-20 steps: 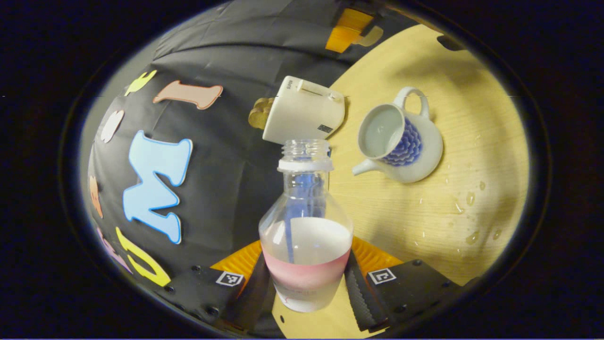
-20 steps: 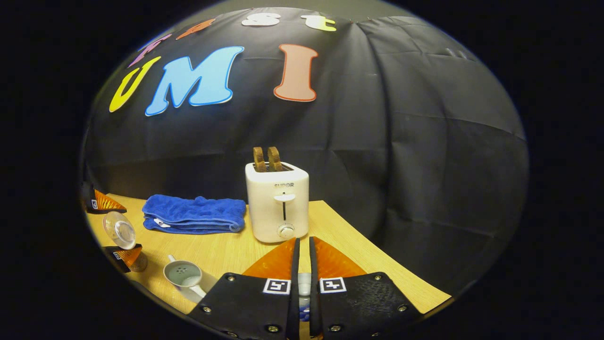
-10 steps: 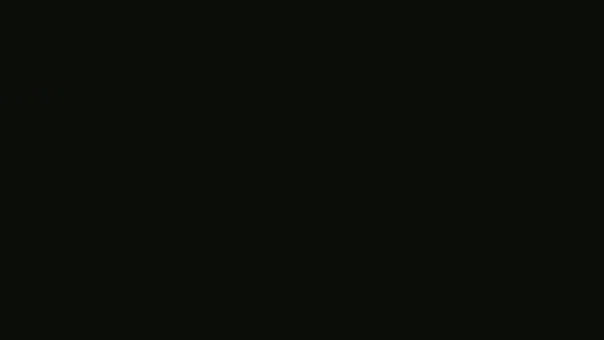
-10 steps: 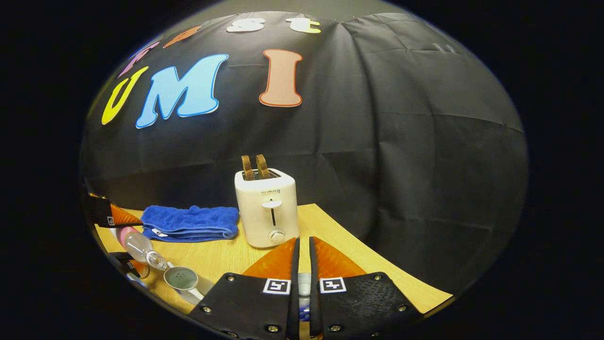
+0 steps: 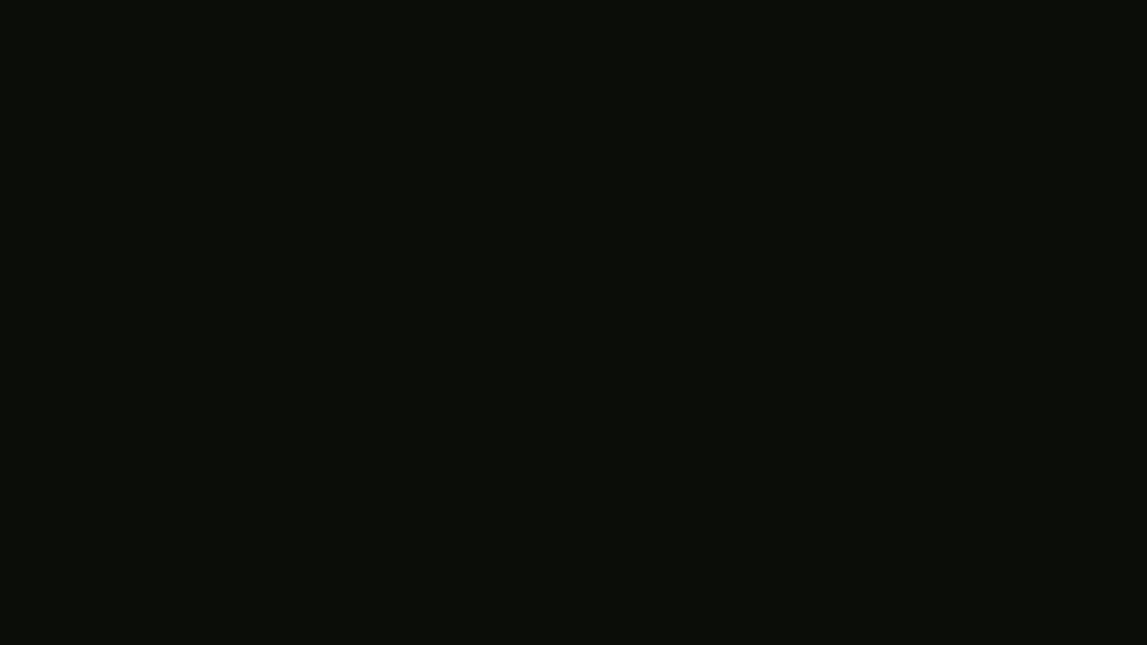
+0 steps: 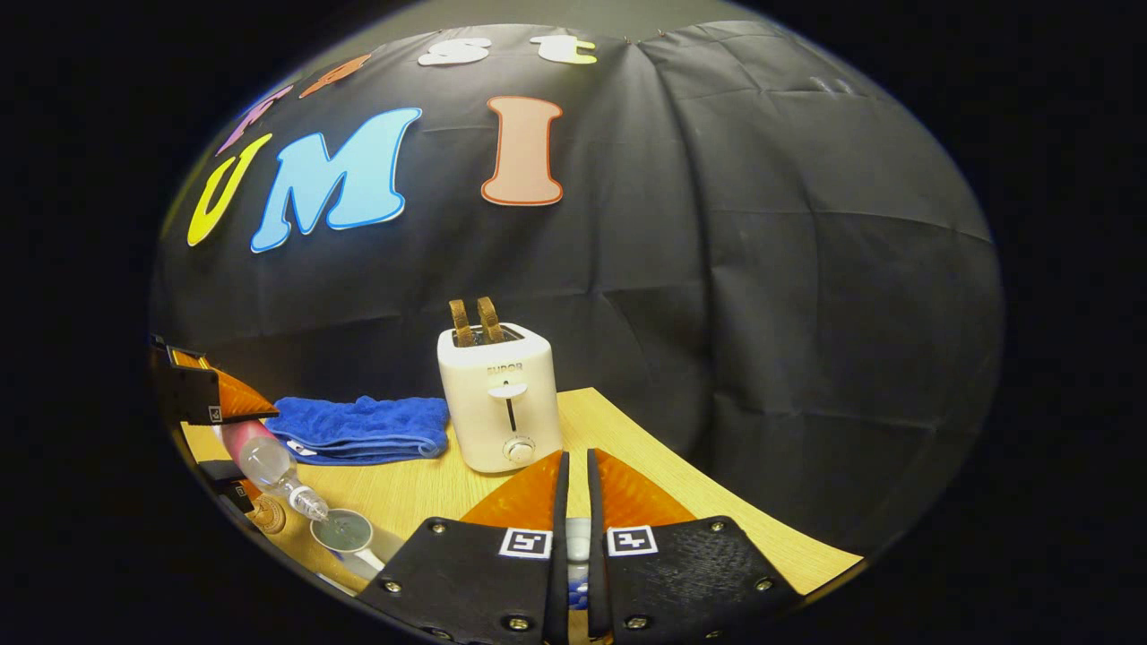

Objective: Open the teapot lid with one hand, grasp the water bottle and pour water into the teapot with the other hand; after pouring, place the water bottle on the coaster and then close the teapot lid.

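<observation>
Pouring: bottle [image 6: 269, 466], light, slick plastic, tipped over teapot [image 6: 345, 535] mouth, held mid-body by my left tool [image 6: 224, 439]. Right tool [image 6: 573, 528] pinches something small, probably the fragile lid.

You worked in a staged recording booth: black cloth wall [image 6: 762, 269], wooden table [image 6: 645, 457], toaster [image 6: 499, 408], folded blue towel [image 6: 358, 428].

Blue towel [image 6: 360, 428]; white toaster [image 6: 498, 410]; pale wood table [image 6: 663, 488].

Right tongs [image 6: 573, 537]: we hold them level, fingers nearly together.
Left tongs [image 6: 215, 430]: we see them far left, tilted downward.
</observation>
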